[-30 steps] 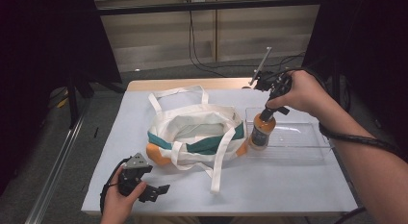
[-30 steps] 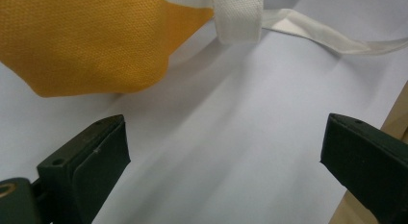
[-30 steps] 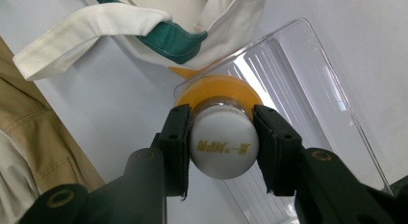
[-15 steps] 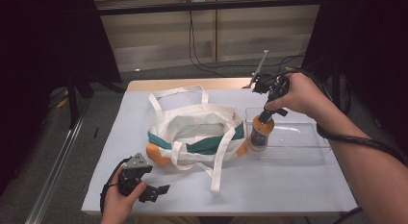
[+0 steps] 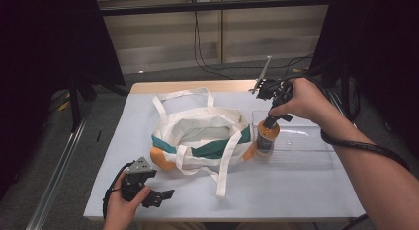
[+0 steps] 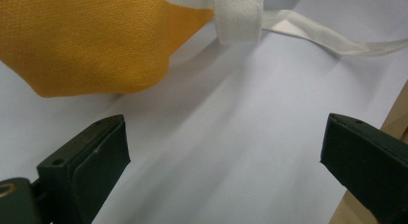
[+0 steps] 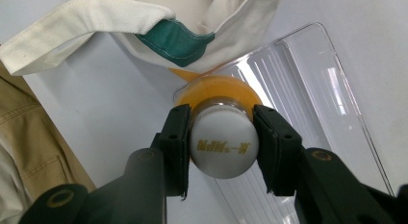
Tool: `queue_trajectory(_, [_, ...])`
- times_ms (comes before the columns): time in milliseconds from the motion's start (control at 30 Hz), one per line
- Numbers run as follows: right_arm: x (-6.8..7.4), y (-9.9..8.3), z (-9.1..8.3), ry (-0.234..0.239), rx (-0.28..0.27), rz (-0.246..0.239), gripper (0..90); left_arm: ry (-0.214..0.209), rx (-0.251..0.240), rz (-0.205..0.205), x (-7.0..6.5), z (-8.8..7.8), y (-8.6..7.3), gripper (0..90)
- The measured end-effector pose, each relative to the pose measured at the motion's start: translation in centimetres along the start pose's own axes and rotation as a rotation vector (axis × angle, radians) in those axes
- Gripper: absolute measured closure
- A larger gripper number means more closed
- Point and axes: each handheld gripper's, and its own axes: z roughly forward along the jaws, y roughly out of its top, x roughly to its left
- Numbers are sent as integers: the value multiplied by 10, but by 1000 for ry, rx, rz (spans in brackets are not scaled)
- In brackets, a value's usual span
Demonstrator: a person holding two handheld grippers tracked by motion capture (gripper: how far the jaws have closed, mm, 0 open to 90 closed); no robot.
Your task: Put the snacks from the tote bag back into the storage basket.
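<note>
The orange plastic bottle with a white cap [image 7: 222,137] stands upright, long axis vertical, cap up (in the clear plastic tray [image 5: 306,143]). The right claw [image 7: 222,144] pinches its cap; the left claw [image 6: 221,156] is spread wide

One print only: gold lettering across the white cap [image 7: 222,148] of the orange bottle [image 7: 219,89], centre of the right gripper view. It's a short row of characters, likely non-Latin, ending in something like a dash and one more character; too soft to read out. The cap sits between the right gripper's [image 7: 222,152] two black pads, lettering facing the camera. In the high view the bottle label [image 5: 265,142], right of centre, is too small to read. Nothing legible on the bag [image 5: 200,136] or the clear tray [image 5: 306,141].
</note>
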Motion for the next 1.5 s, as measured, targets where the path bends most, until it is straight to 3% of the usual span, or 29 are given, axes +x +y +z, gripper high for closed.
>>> queue_trajectory(1500, [-2, -4, 18, 14, 15, -2, 603, 4, 4, -2, -1, -2, 0, 28])
